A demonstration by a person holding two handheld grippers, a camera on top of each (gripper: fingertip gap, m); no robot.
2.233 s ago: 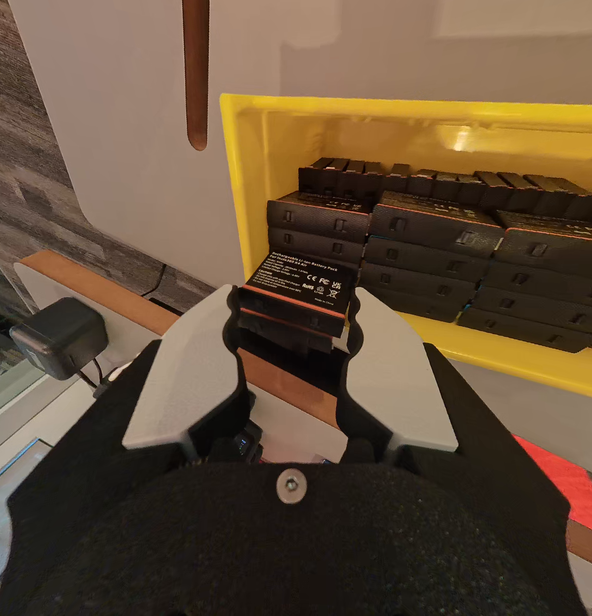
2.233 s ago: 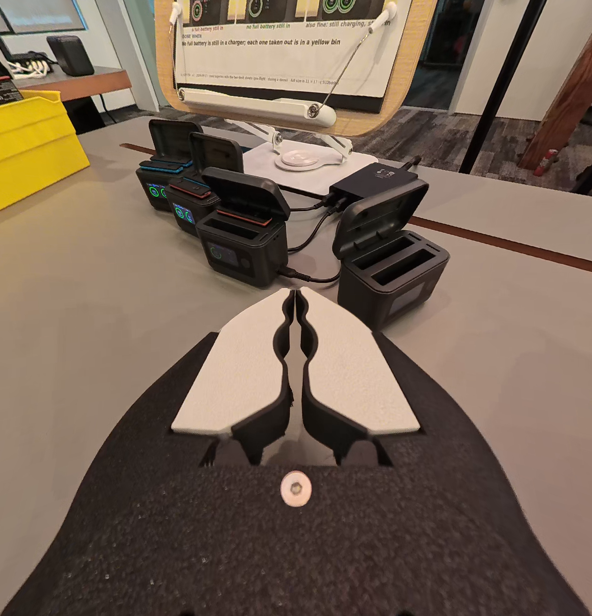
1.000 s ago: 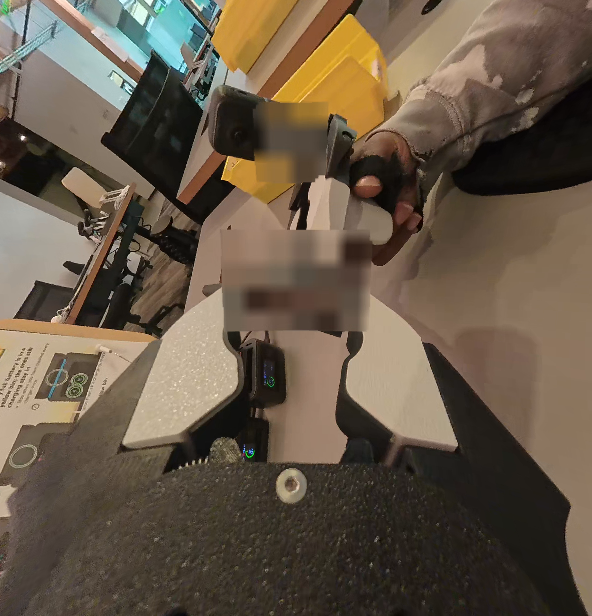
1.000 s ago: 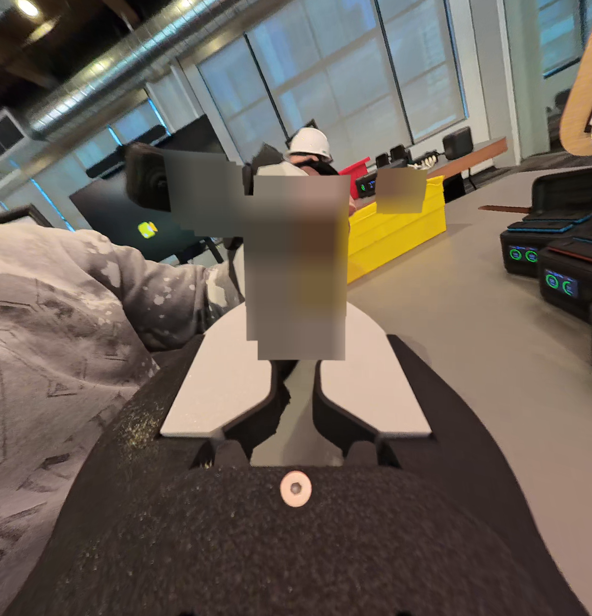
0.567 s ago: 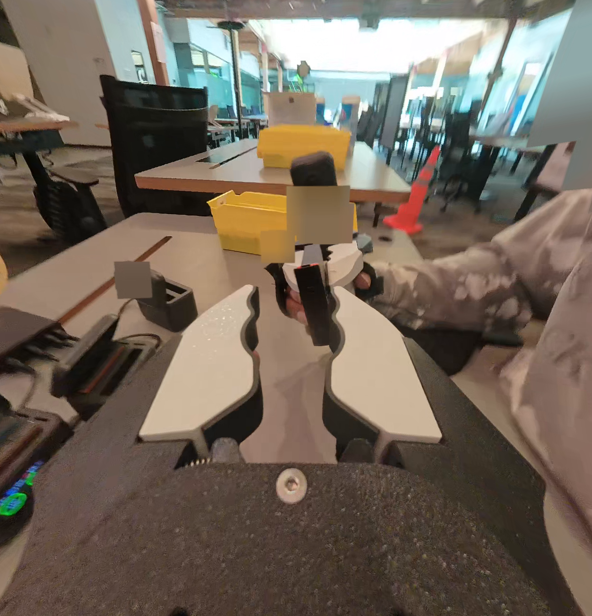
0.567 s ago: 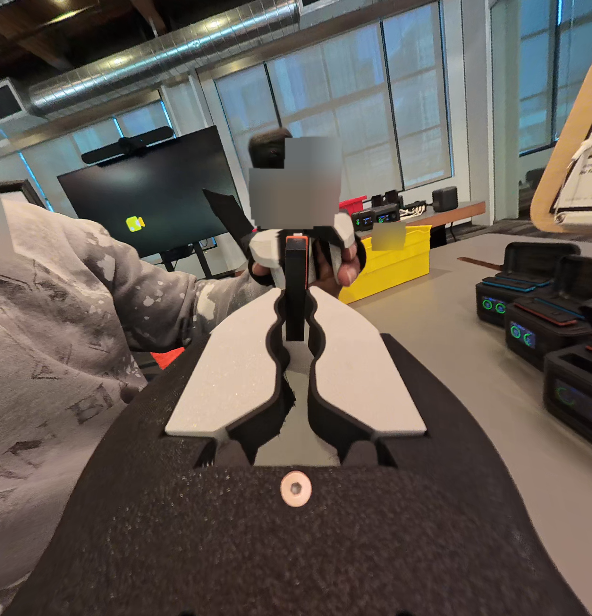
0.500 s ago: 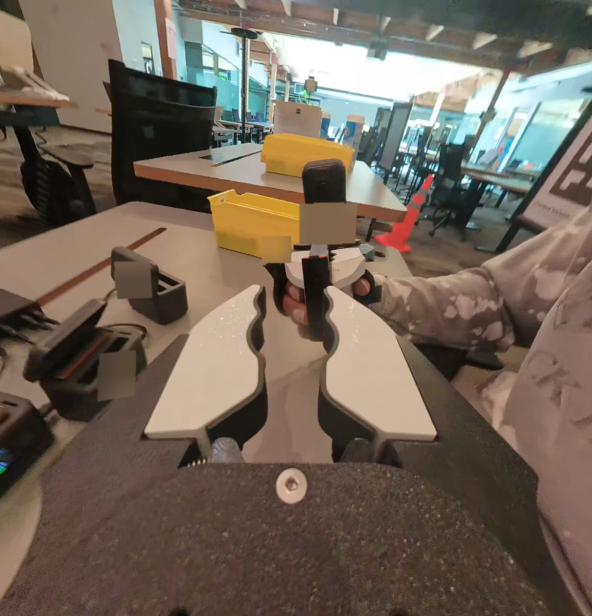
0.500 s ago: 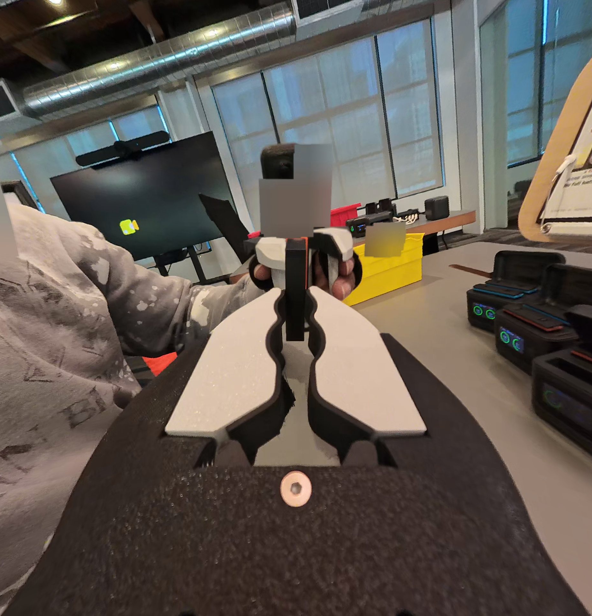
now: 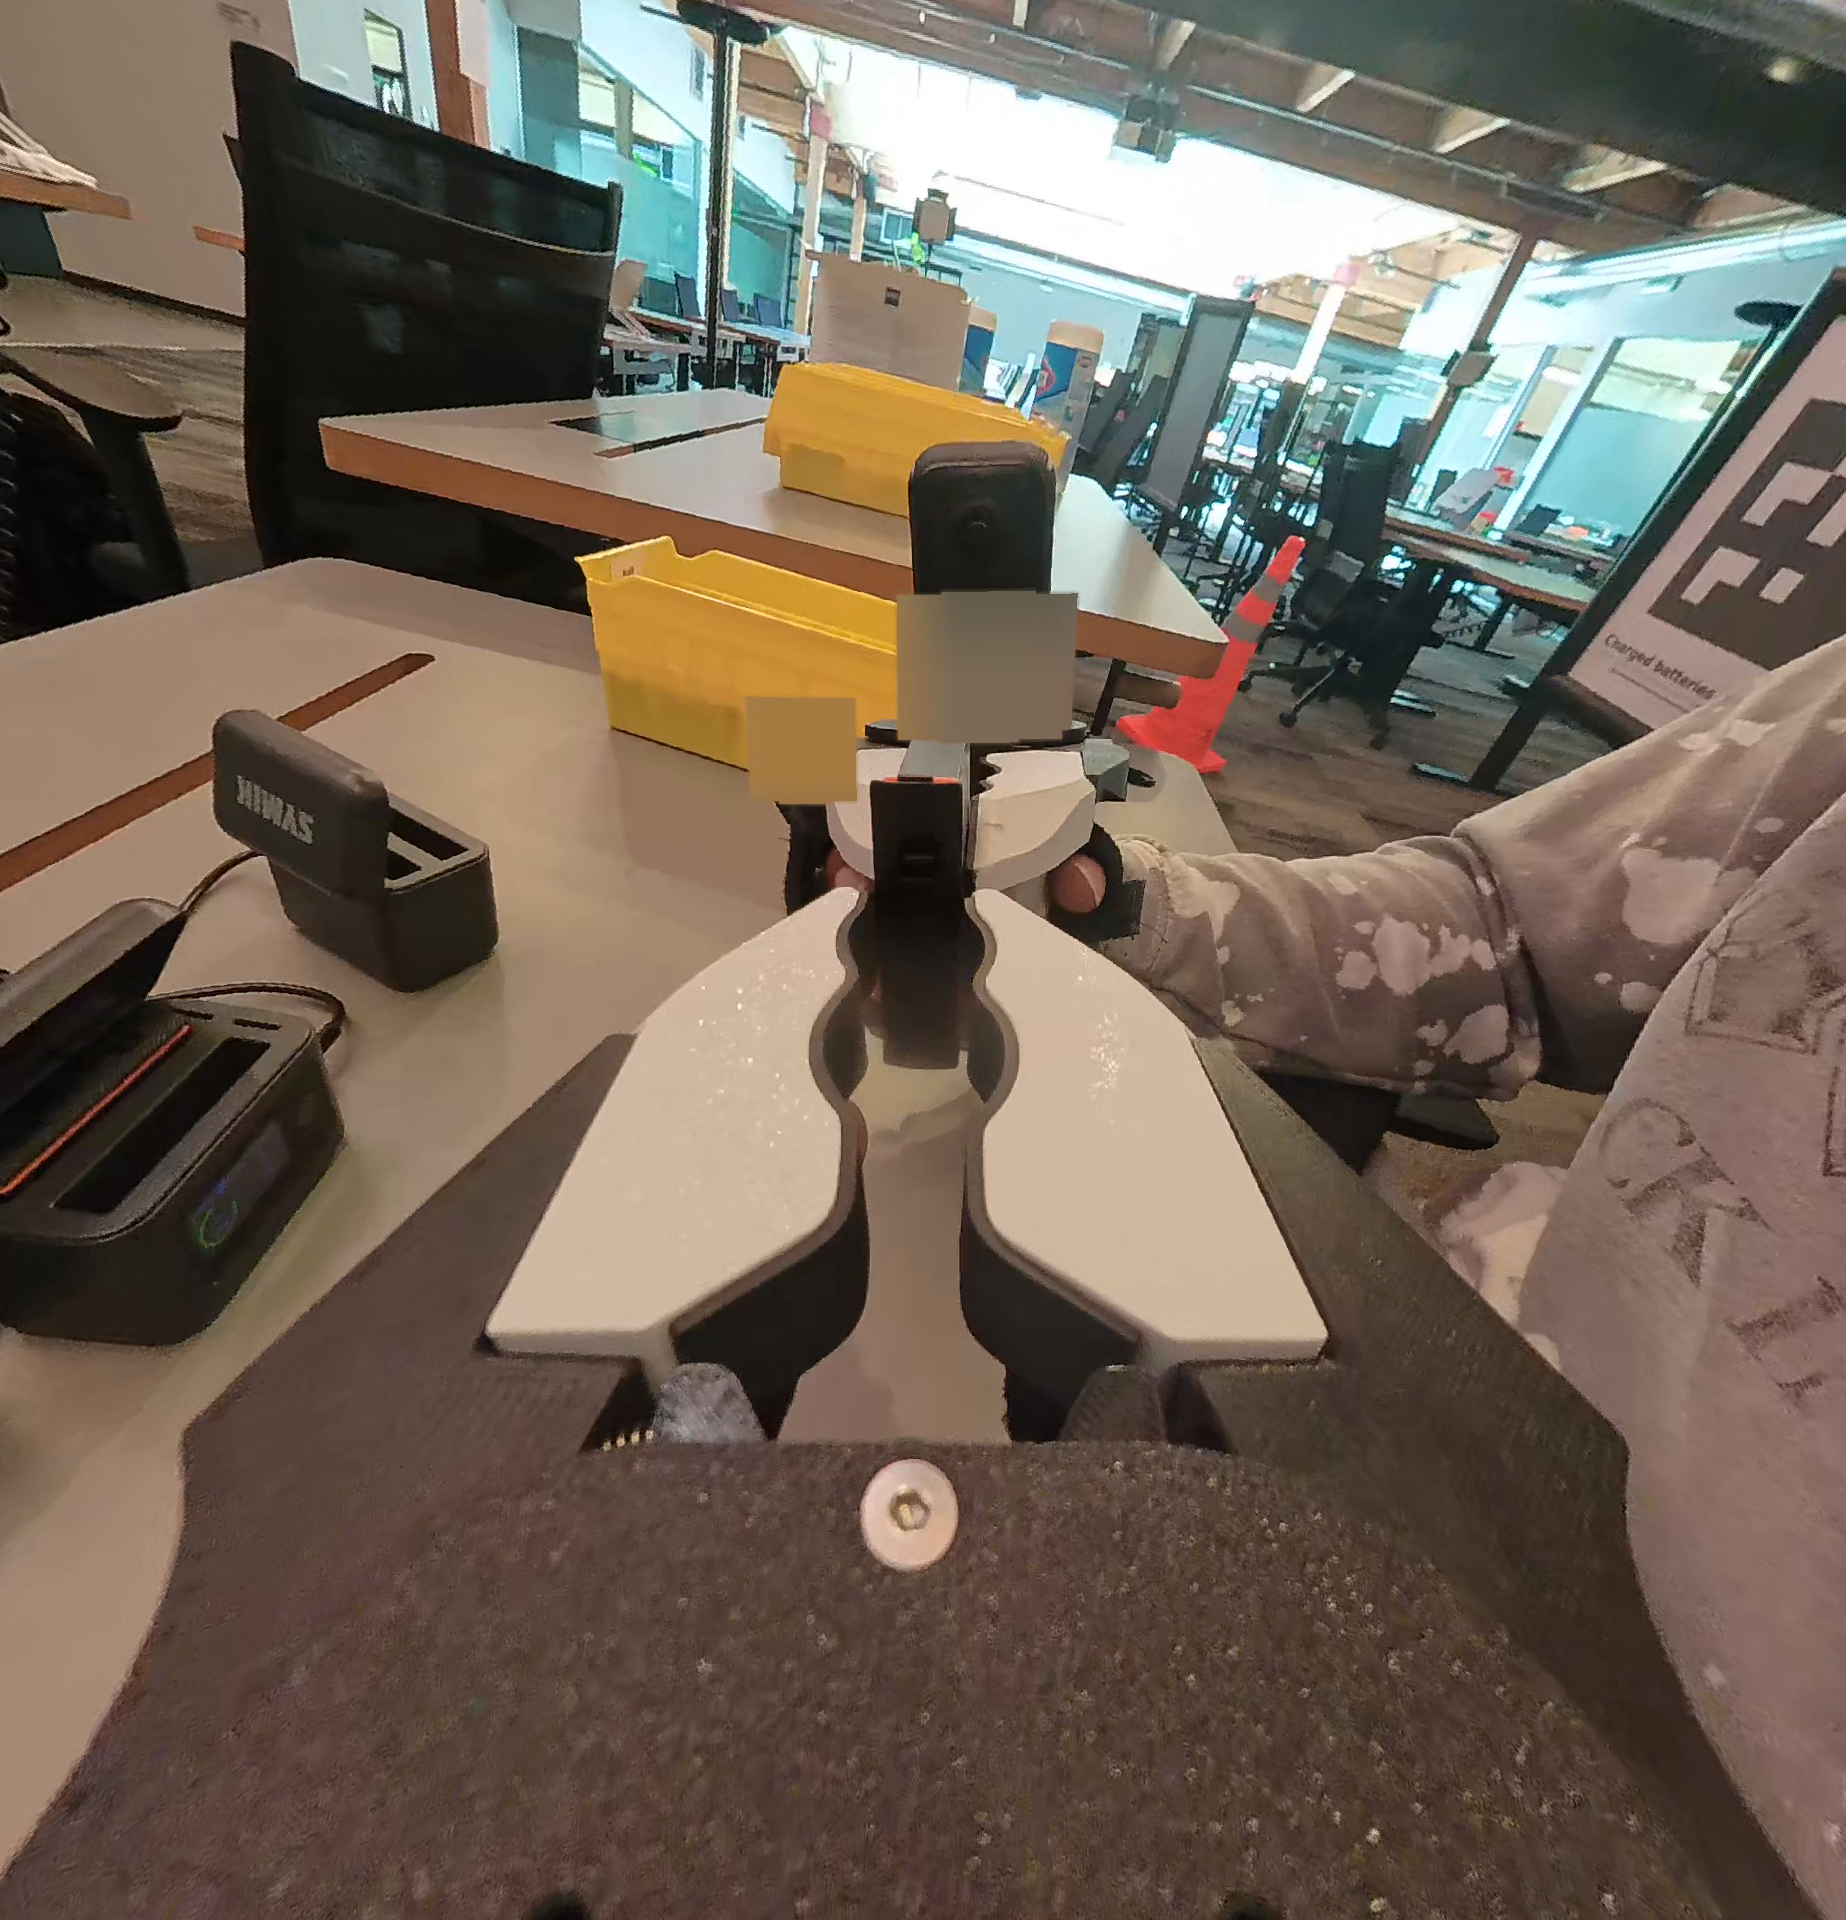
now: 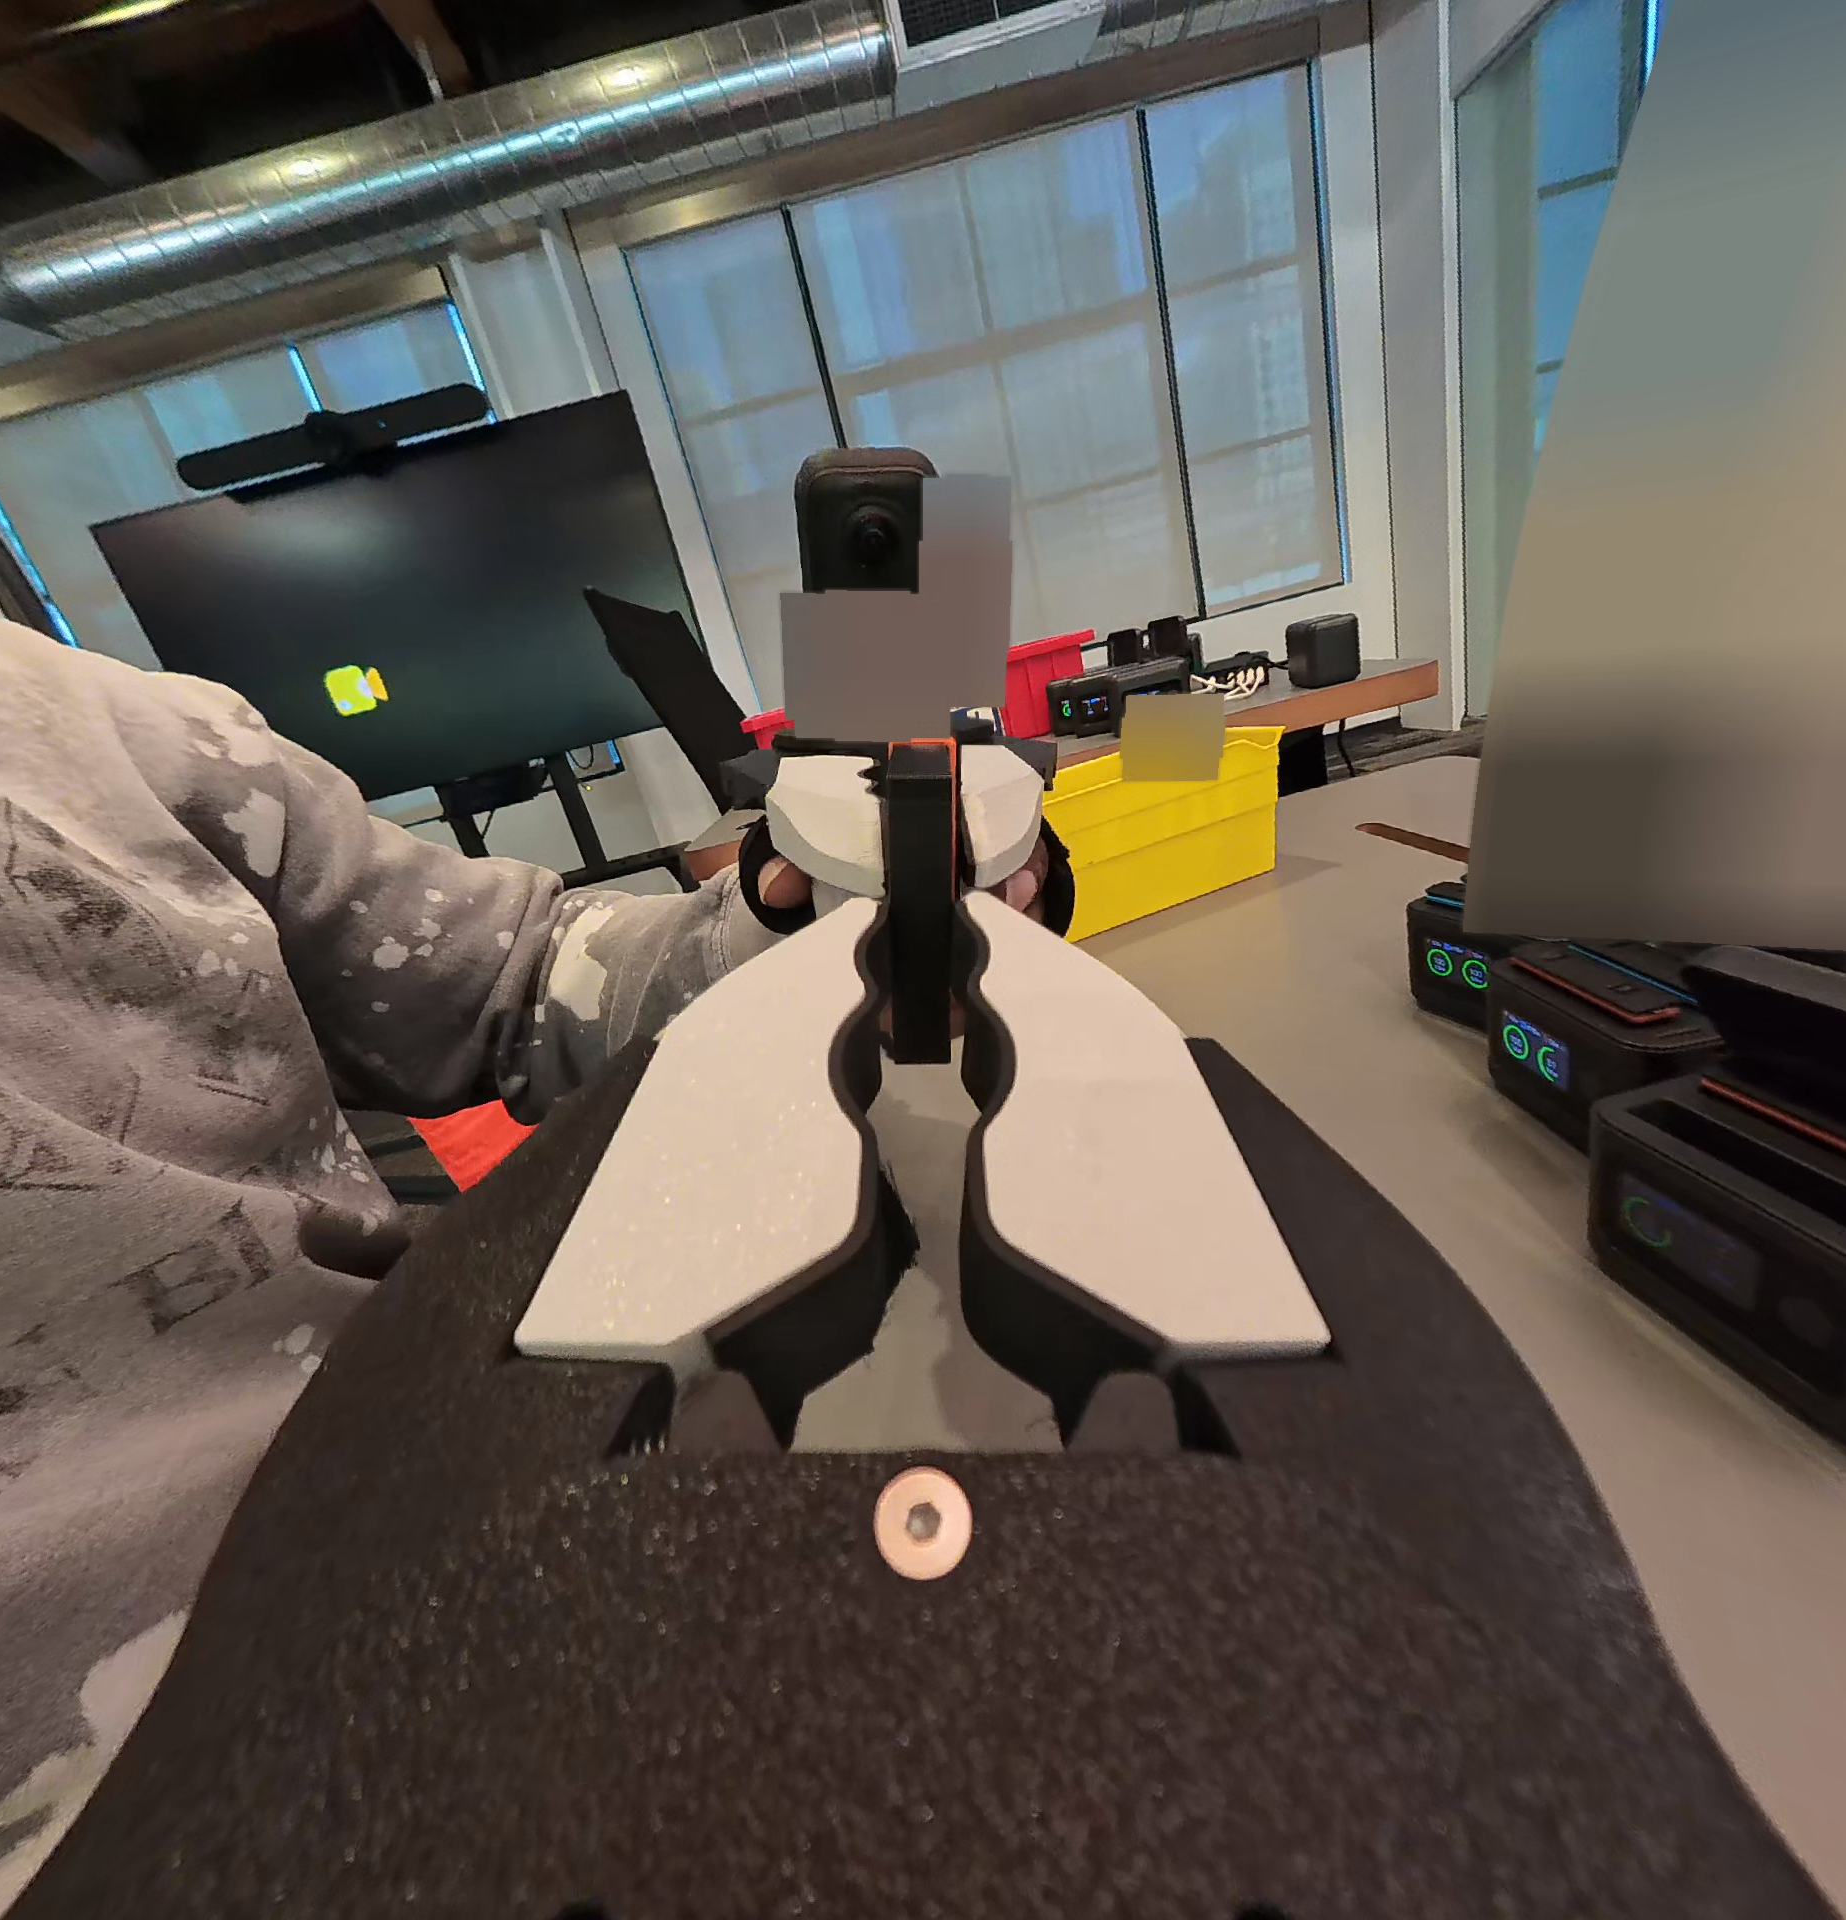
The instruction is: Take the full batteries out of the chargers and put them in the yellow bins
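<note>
A black battery (image 9: 914,831) with an orange top end stands upright between my two grippers, which face each other above the grey table (image 9: 607,883). My right gripper (image 10: 919,935) is shut on the battery (image 10: 919,873). My left gripper (image 9: 917,935) has its jaws narrowed around the same battery from the opposite side. Each view shows the other gripper head-on: the right gripper (image 9: 924,800) and the left gripper (image 10: 919,821). A yellow bin (image 9: 711,655) stands behind them and also shows in the right wrist view (image 10: 1158,842). Open black chargers (image 9: 140,1143) with green lights sit at the table's side.
A second open charger (image 9: 379,883) stands farther back. Several chargers (image 10: 1584,1049) line the right edge in the right wrist view, under a leaning board (image 10: 1677,520). Another yellow bin (image 9: 867,447) sits on the far table. The person's grey sleeve (image 9: 1418,935) reaches in. My left and right fingertips are right by each other.
The left gripper swung up from looking down at the chargers to face the right gripper. Its jaws went from wide open to narrowed around the battery held by the right gripper.
</note>
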